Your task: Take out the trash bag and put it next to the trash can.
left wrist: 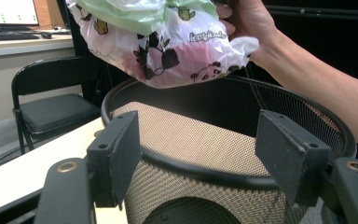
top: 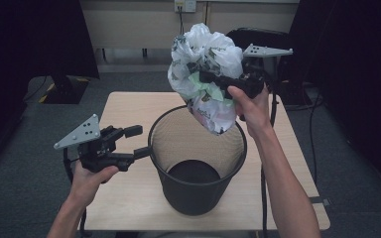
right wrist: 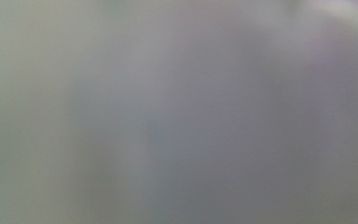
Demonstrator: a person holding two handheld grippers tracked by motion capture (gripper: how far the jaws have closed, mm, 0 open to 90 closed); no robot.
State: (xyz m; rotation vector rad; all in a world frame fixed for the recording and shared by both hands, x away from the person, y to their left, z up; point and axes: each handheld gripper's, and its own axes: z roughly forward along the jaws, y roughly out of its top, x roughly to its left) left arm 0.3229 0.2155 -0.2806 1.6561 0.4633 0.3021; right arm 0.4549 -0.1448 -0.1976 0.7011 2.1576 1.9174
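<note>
a wooden table (top: 129,106) seen from above, with a black wire-mesh wastebasket (top: 197,191) standing upright near its front middle. at the left, a person's left hand (top: 90,179) holds the left gripper (top: 138,142) low beside the basket. its jaws stand wide apart with nothing between them; the lower jaw tip is at the basket's rim, touching or just short of it. in the left gripper view the two black pads (left wrist: 113,156) frame the near rim of the basket (left wrist: 223,175) without pressing on it.

in the middle, the basket's inside looks empty, with its dark floor visible. above its far rim hangs a bundle of crumpled plastic bags (top: 206,74), white with dark prints and a pale green patch. its lower end dips just over the rim, inside the opening, but the bulk is well above it. in the left gripper view the bundle (left wrist: 163,44) hovers over the mouth of the basket.

at the right, the right hand (top: 252,109) holds the right gripper (top: 213,79), clamped on the bundle from the side. the right gripper view is a grey blur, apparently plastic against the lens.

judging from this, the bundle is lifted and lined up; lowering and releasing it into the basket remain.
</note>
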